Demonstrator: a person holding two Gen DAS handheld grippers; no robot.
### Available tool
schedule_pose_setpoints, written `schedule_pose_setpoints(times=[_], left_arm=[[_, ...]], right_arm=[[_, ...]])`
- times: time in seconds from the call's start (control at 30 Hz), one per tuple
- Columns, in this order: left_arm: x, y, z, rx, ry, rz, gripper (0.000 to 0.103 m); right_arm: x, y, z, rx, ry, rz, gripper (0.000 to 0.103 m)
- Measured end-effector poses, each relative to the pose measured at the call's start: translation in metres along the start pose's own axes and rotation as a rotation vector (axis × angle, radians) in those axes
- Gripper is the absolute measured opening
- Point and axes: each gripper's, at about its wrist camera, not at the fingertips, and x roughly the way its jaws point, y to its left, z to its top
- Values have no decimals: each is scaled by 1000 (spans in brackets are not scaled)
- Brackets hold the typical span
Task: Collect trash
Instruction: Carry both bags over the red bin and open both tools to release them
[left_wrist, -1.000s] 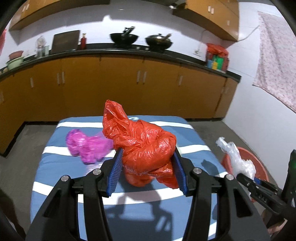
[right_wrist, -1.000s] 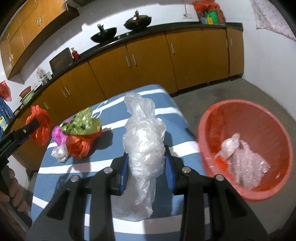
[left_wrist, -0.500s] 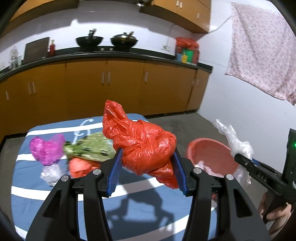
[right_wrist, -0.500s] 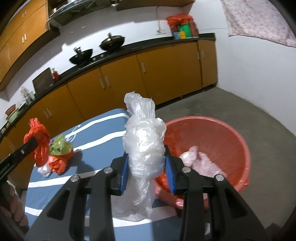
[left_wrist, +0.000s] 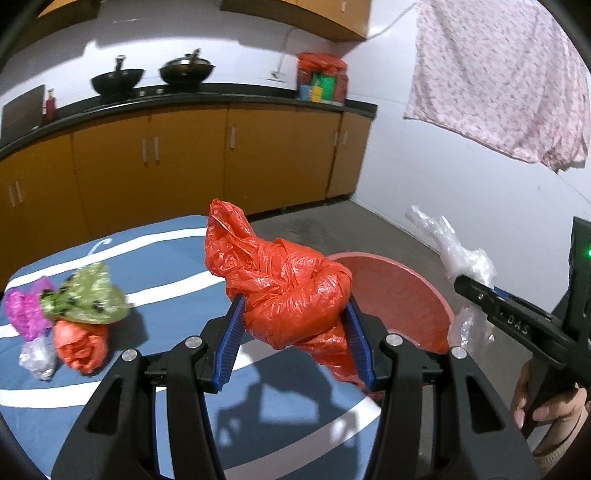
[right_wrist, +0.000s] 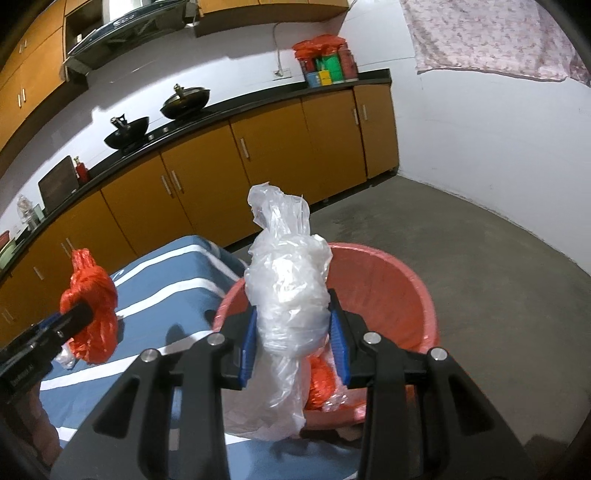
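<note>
- My left gripper (left_wrist: 295, 339) has its blue fingers (left_wrist: 231, 343) clenched on a crumpled orange-red plastic bag (left_wrist: 288, 291), carried above the near edge of the blue, white-striped tabletop (left_wrist: 166, 266).
- My right gripper (right_wrist: 293, 343) grasps a bunched clear plastic bag (right_wrist: 288, 295) between its fingers (right_wrist: 247, 343), with the bag's tail hanging below them.
- The red plastic basin (right_wrist: 391, 291) sits on the grey floor just beside the tabletop; the clear bag hangs over its near rim, and a bit of orange and clear plastic lies inside.
- On the tabletop's far left a small heap waits: a green bag (left_wrist: 86, 299) on top of an orange bag (left_wrist: 81, 345), with a magenta bag (left_wrist: 24, 312) and a small clear bag (left_wrist: 37, 356) touching them.
- Orange-brown cabinets (left_wrist: 184, 162) with two black woks on the counter line the back wall.
</note>
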Motion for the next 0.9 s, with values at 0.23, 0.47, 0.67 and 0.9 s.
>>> schedule_pose_setpoints(times=[0.23,0.47,0.67,0.9], left_arm=[[29,-24,1,43,35,-44,52],[57,-45,0,86,66,-79,52],[76,-53,-2,106,95,-101,52],[93,-54,-7,118,125,-118,52]], right_arm=[[9,-26,7,19,-8,-34,34],[23,-45,12,42,-8,-56,34],[36,-54,12,50,0,-60,34],[51,-57,11,60,13,-62,34]])
